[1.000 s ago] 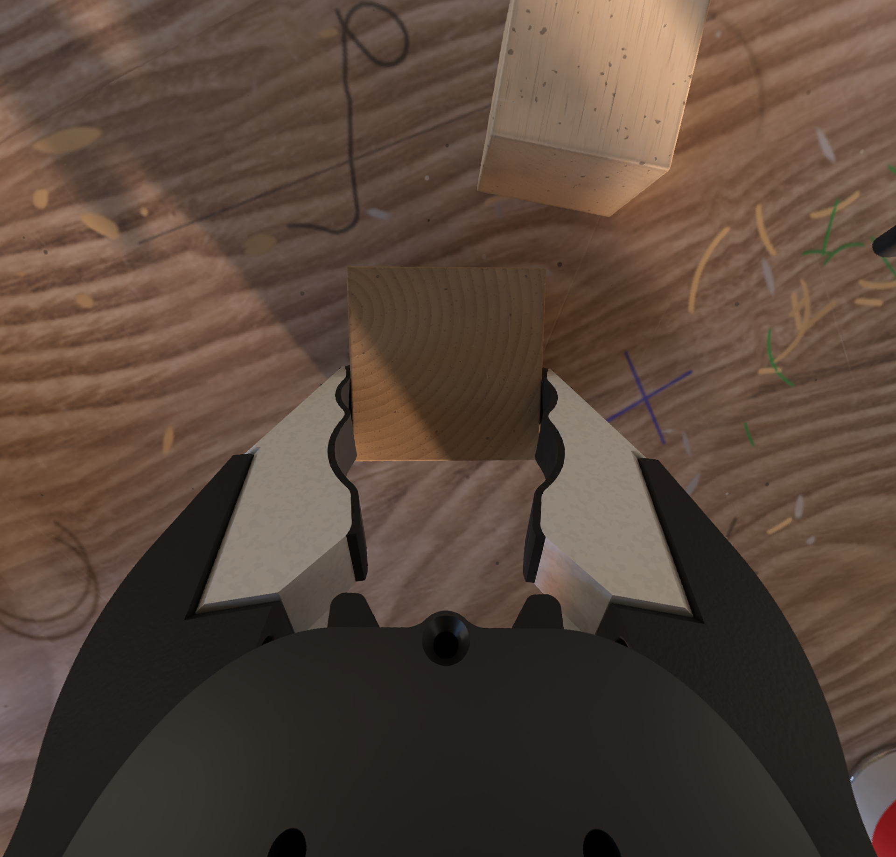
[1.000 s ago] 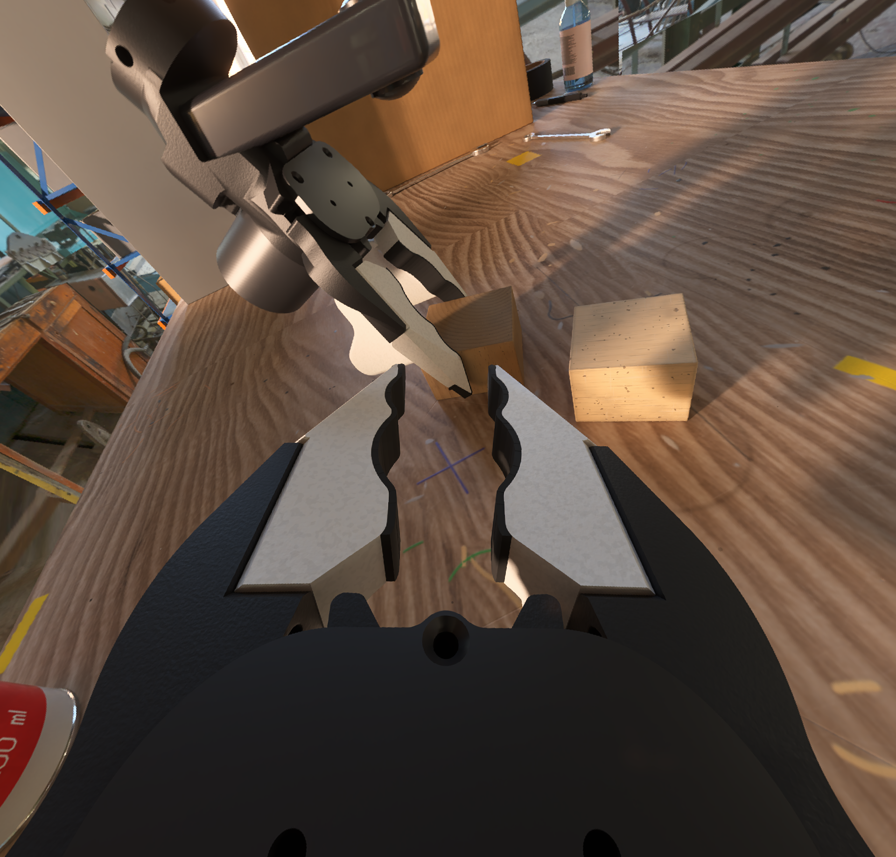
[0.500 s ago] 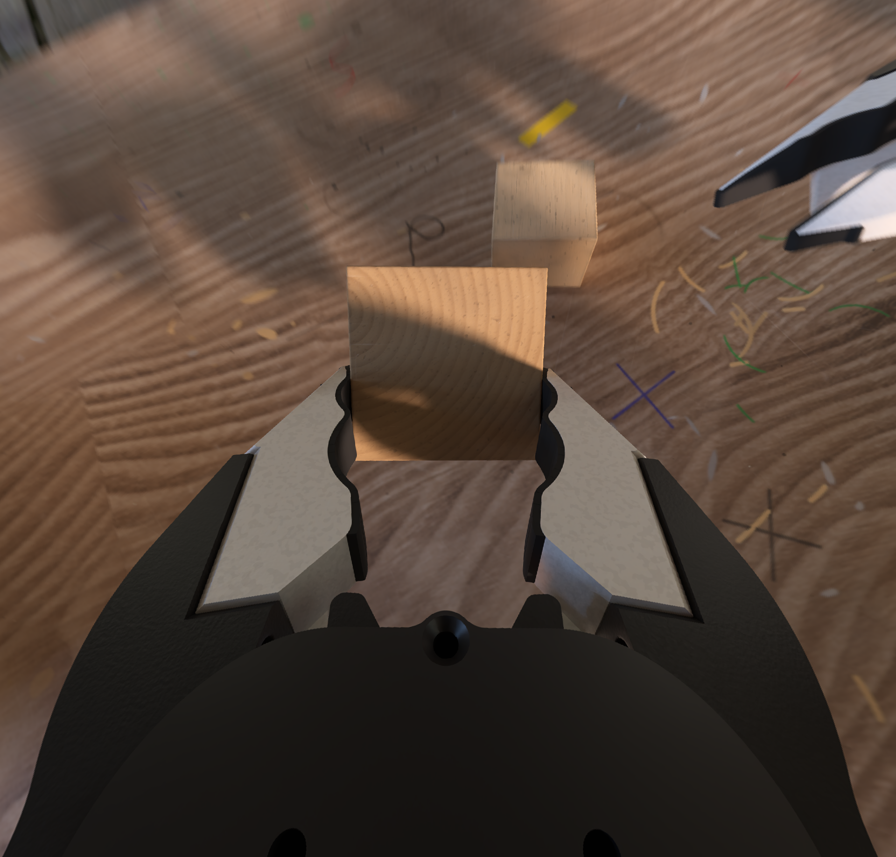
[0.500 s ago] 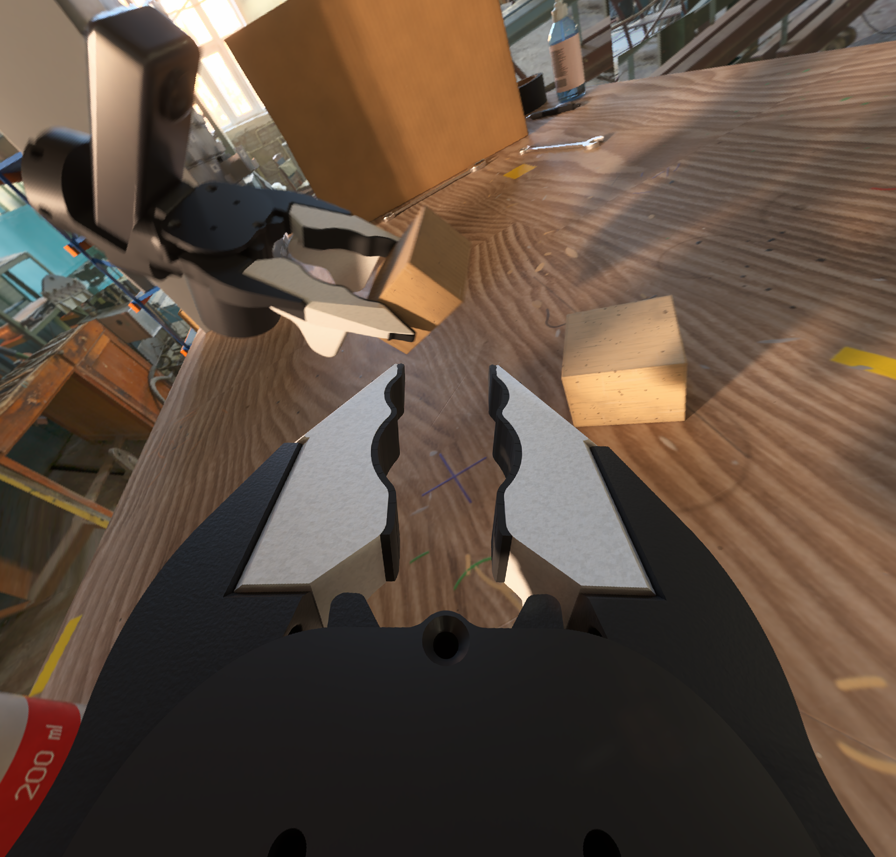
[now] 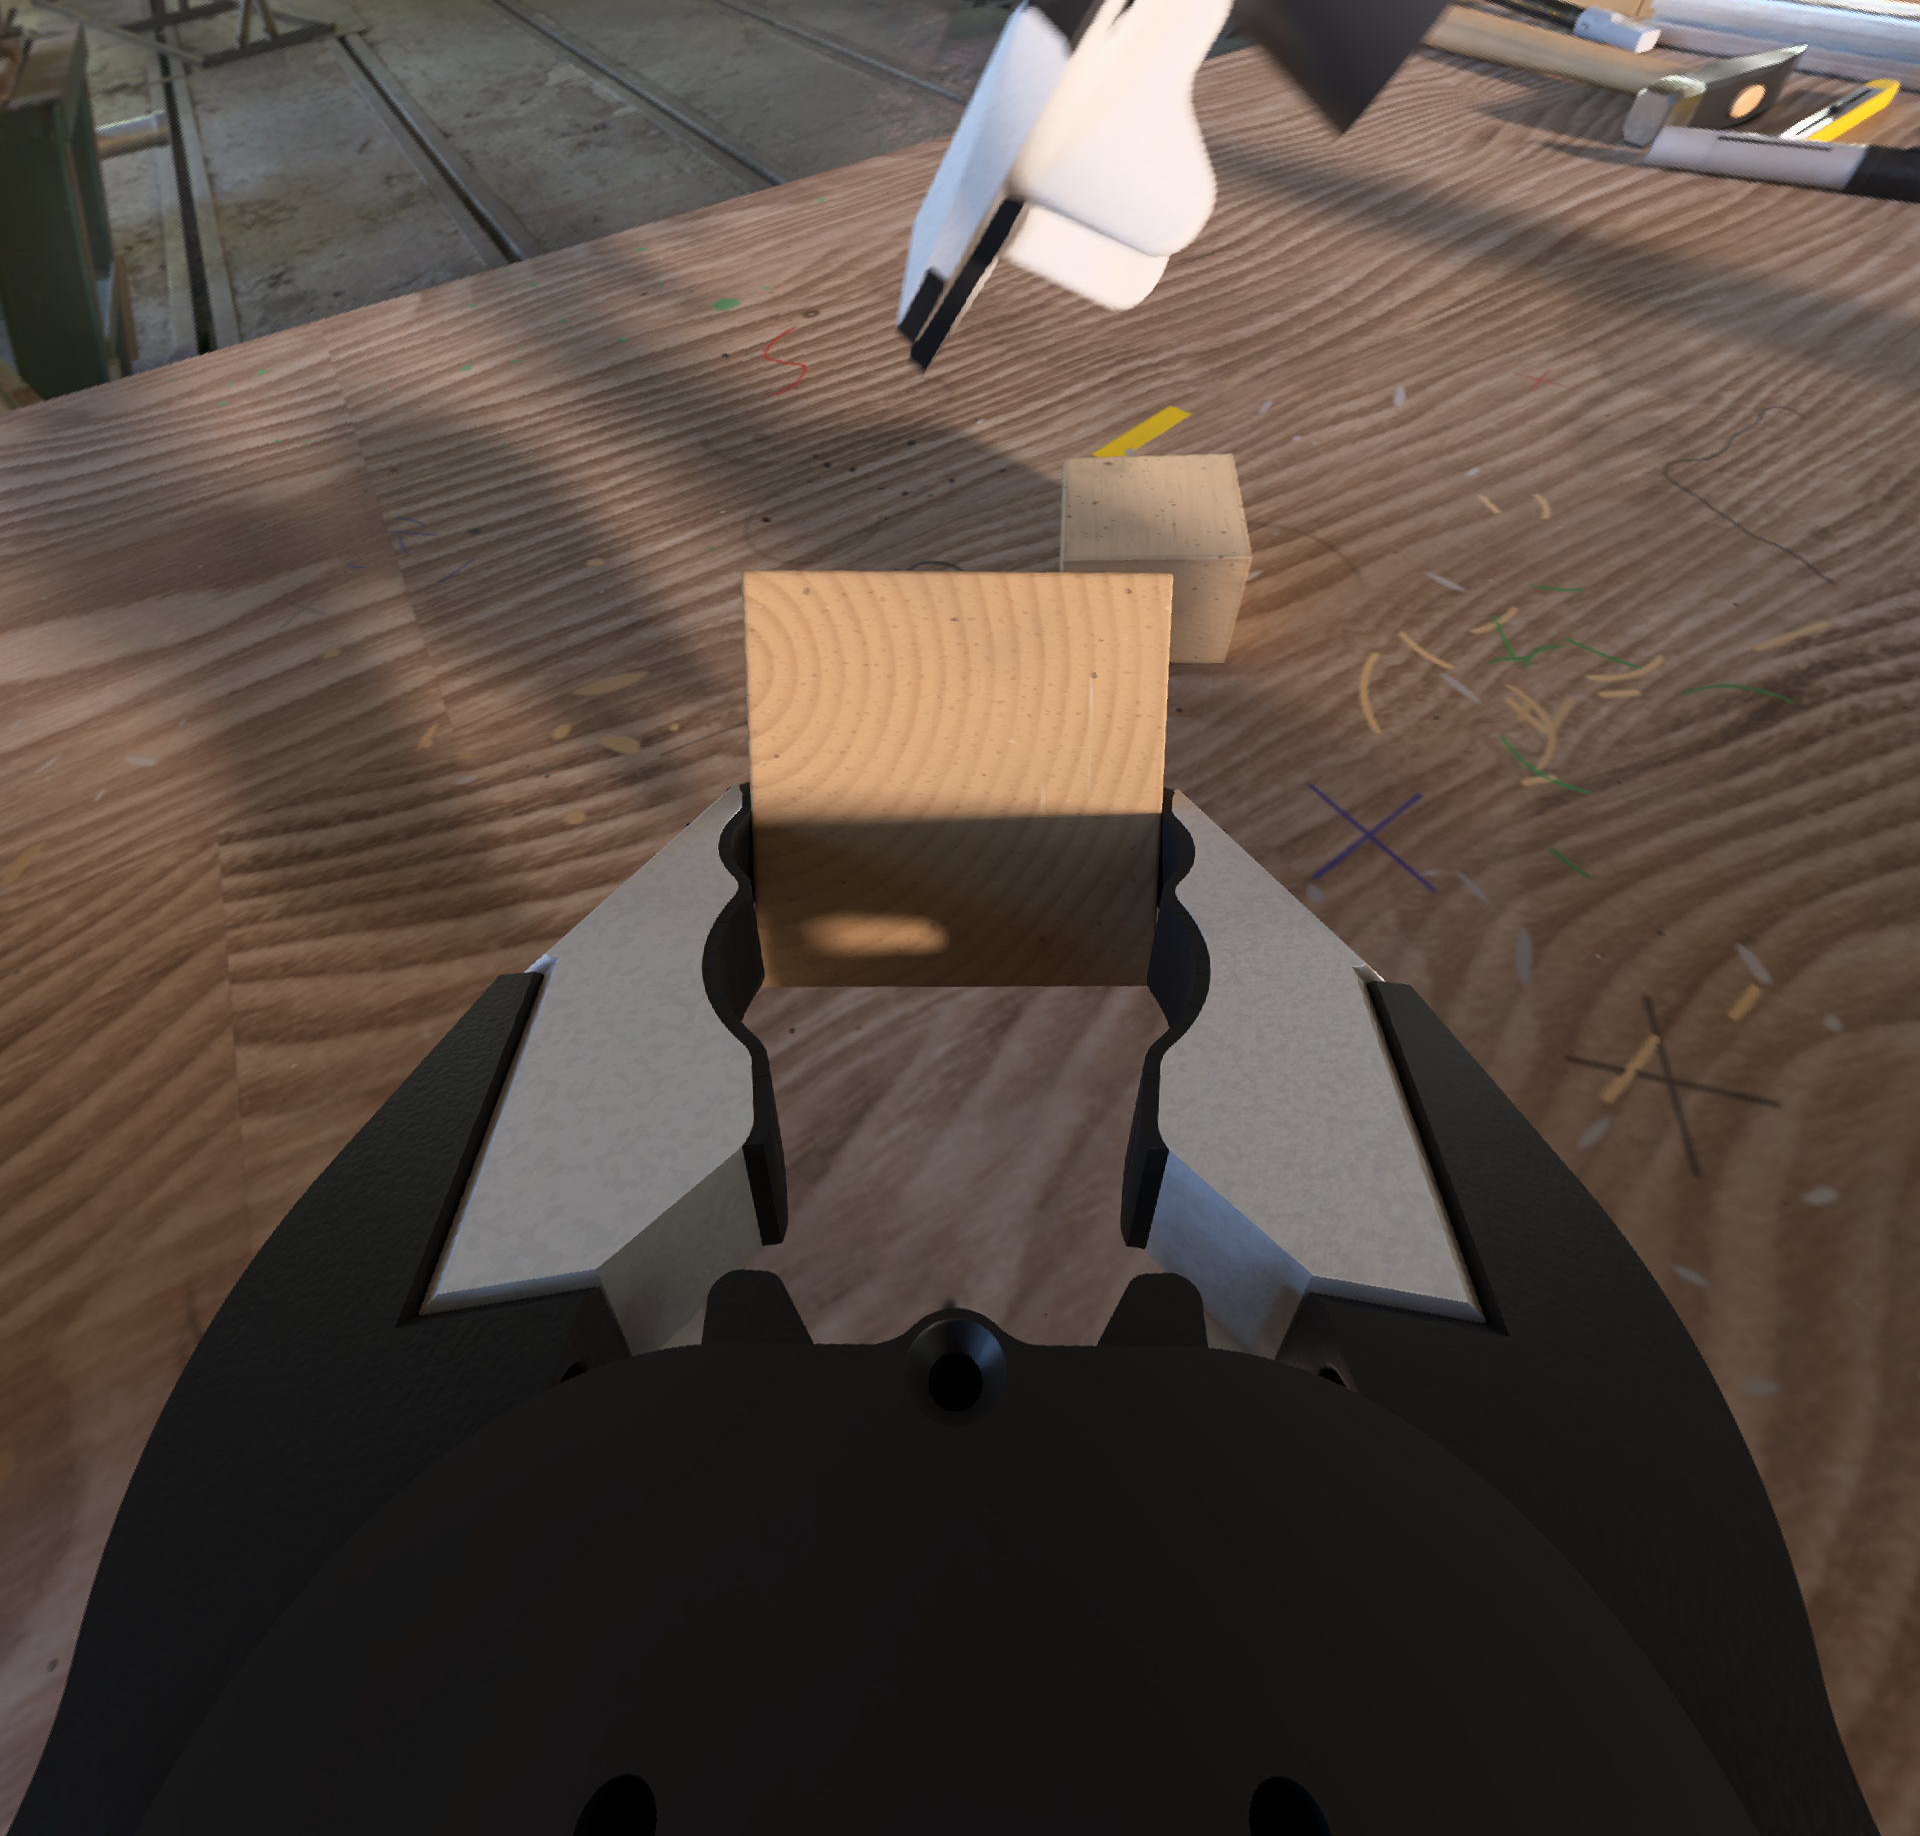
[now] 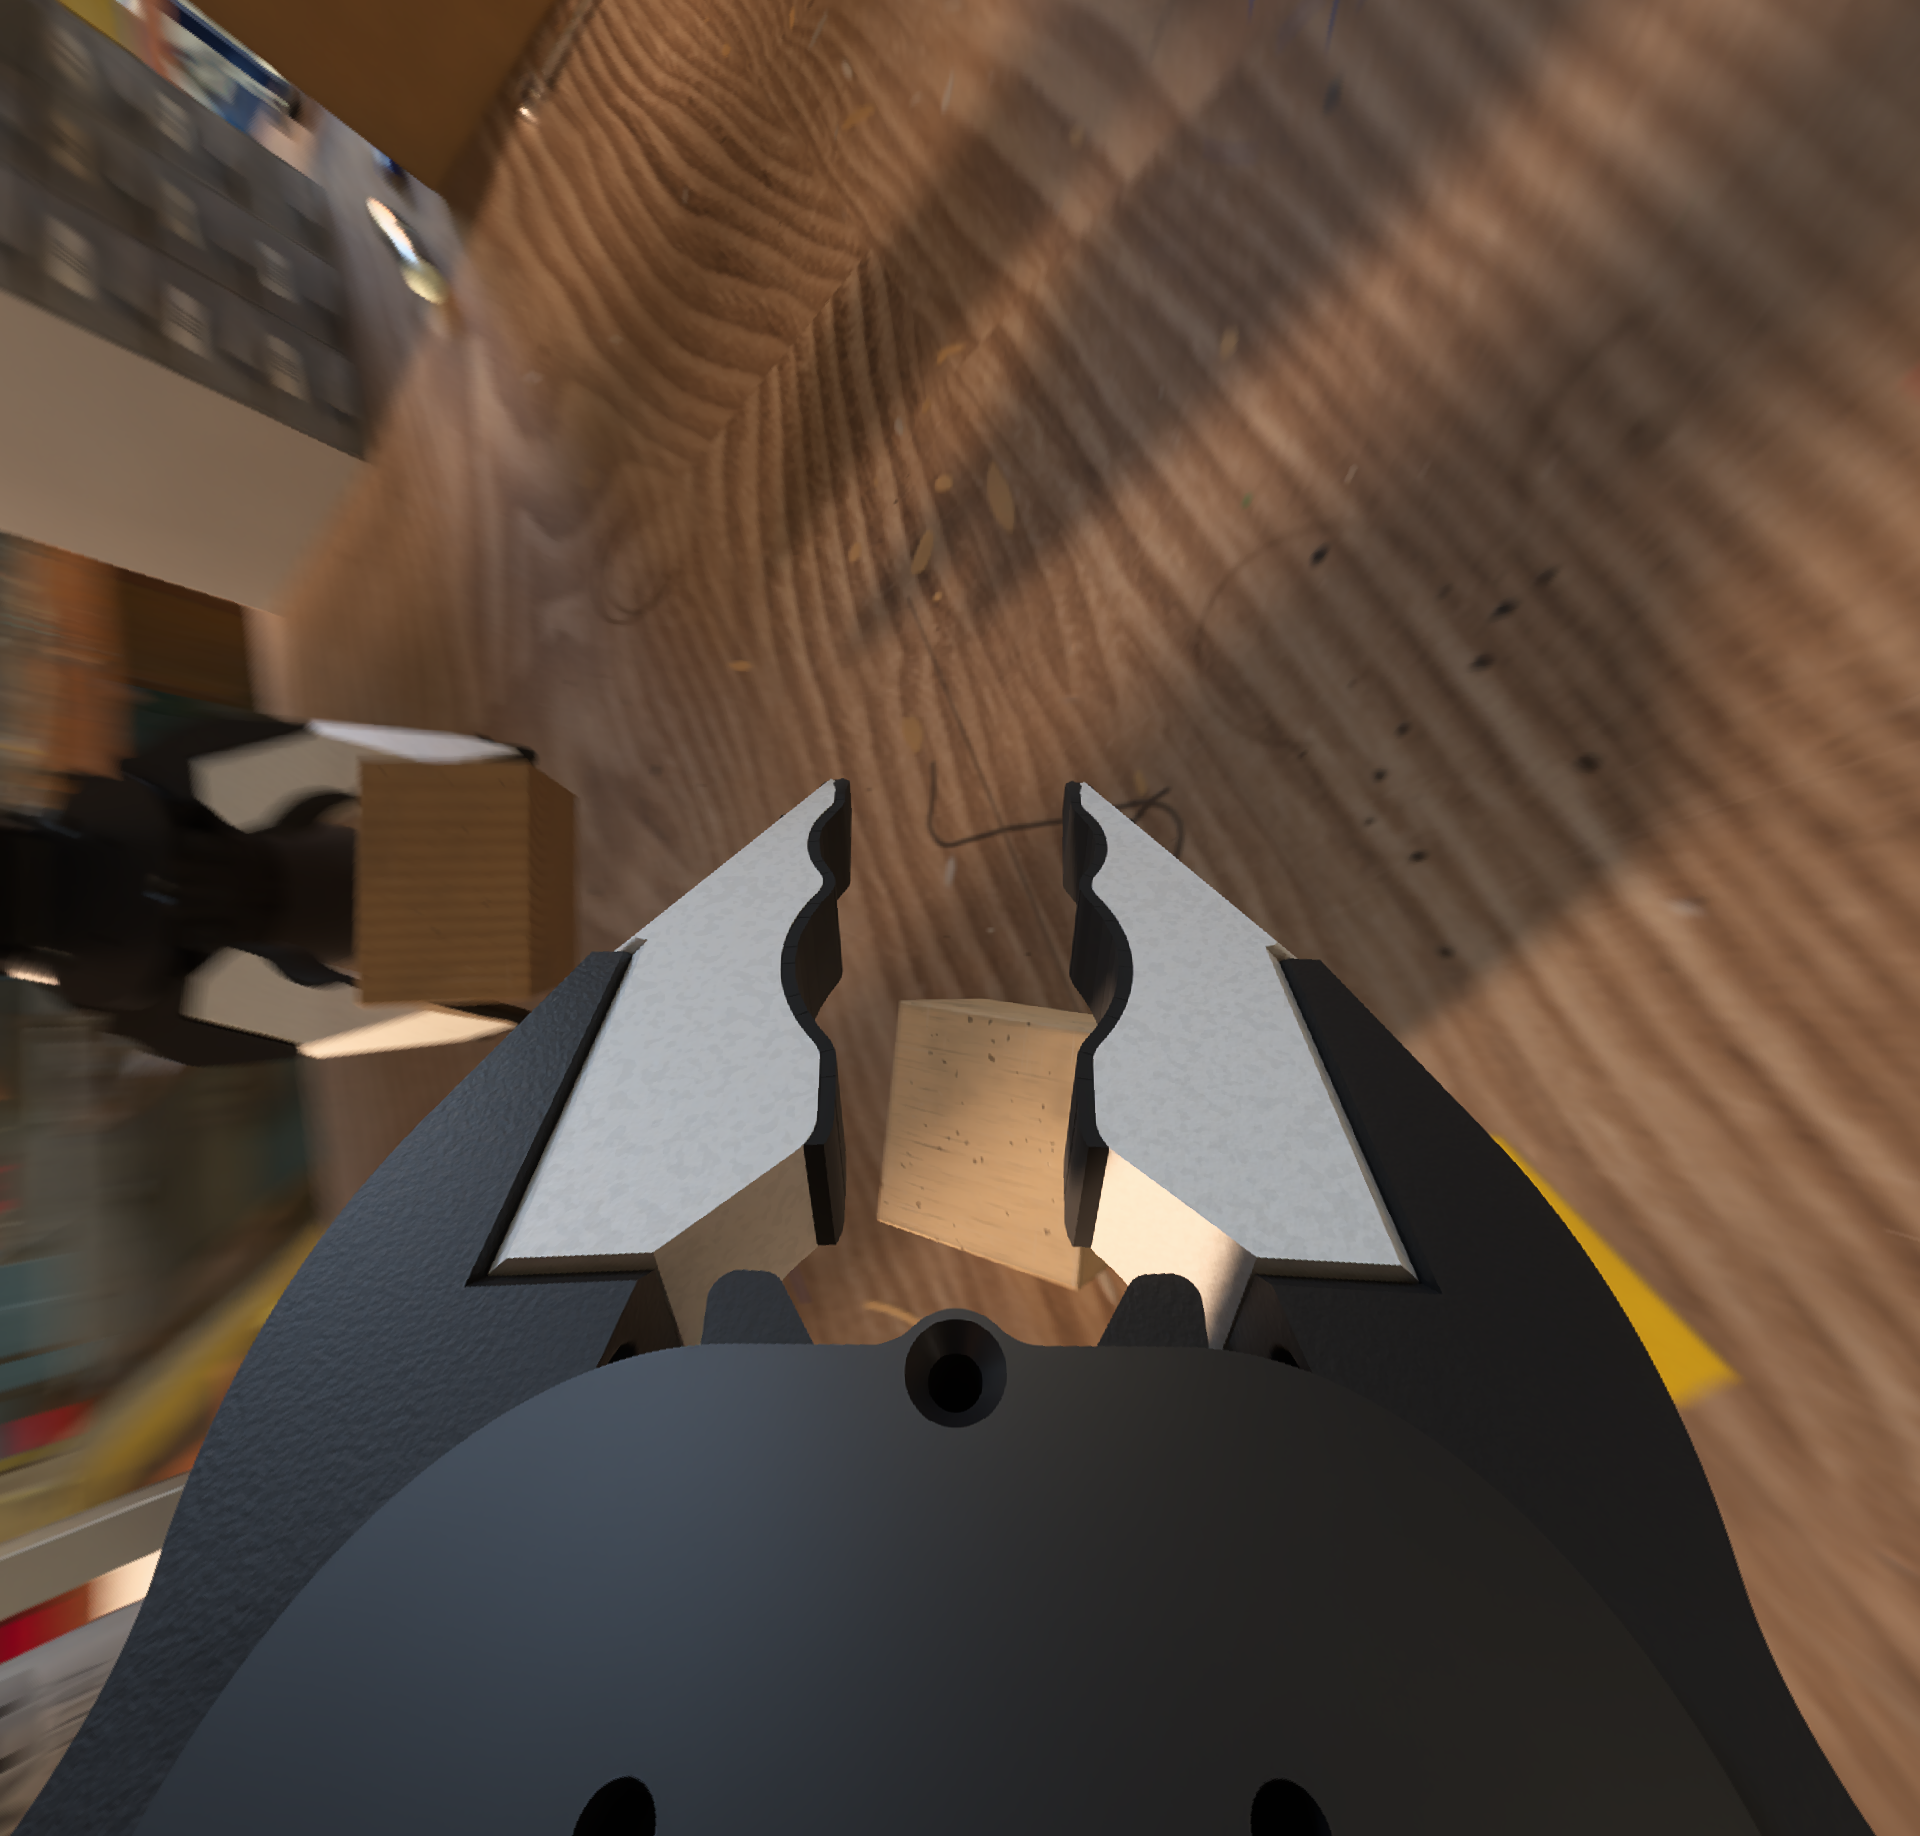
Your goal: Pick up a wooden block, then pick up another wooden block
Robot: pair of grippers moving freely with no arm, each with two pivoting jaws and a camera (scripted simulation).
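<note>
My left gripper [image 5: 956, 810] is shut on a tan wooden block [image 5: 956, 747] and holds it above the wooden table [image 5: 416, 747]. A second, paler wooden block [image 5: 1153, 539] rests on the table just beyond it, to the right. My right gripper [image 6: 956, 799] is open and points down over this pale block [image 6: 977, 1132], which shows between its finger bases, untouched. The right gripper also shows, blurred, in the left wrist view [image 5: 935, 321], above the pale block. The left gripper with the tan block [image 6: 447, 882] shows at the left of the right wrist view.
A hammer [image 5: 1714, 93], a yellow knife [image 5: 1839, 113] and markers lie at the table's far right. A yellow tape mark [image 5: 1143, 430] is behind the pale block. Wood shavings [image 5: 1507, 685] are scattered on the right. A cardboard box [image 6: 312, 20] stands at the table's edge.
My left gripper has risen and tilted up with the tan block. My right gripper has swung fast over the pale block and now points down at it, still open.
</note>
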